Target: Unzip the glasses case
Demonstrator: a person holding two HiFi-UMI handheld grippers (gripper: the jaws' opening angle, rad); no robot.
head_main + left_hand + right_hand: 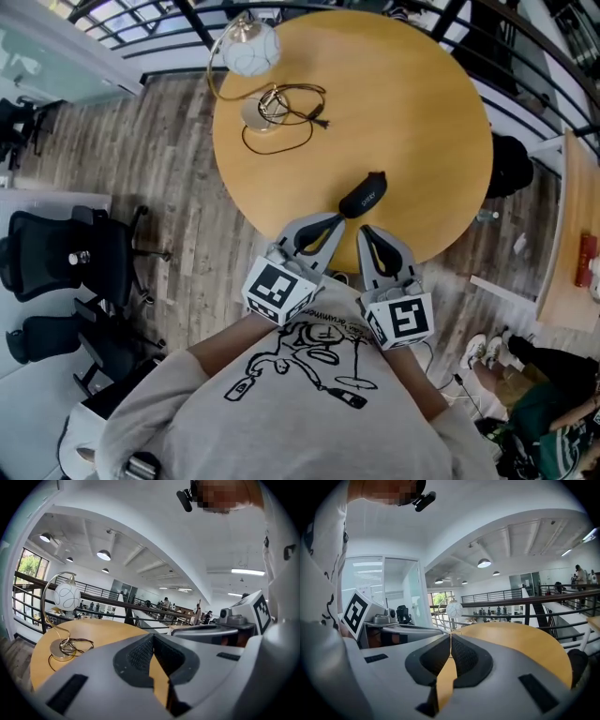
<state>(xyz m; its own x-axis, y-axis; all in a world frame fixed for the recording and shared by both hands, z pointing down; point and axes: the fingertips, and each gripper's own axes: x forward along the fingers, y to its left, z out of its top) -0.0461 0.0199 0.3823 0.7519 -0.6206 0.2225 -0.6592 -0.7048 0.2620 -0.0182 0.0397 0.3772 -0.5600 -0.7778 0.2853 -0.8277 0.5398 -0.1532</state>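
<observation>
The left gripper (339, 219) and right gripper (365, 232) are closed, empty. The black oblong glasses case (364, 194) looks light, semi-stiff and likely to slide, so it is best pinned at 1 end.

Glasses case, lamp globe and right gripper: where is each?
glasses case (364, 195), head view, middle of its dark lid.
lamp globe (251, 47), head view, centre of the white ball.
right gripper (451, 638), right gripper view, where its shut jaw tips meet.
</observation>
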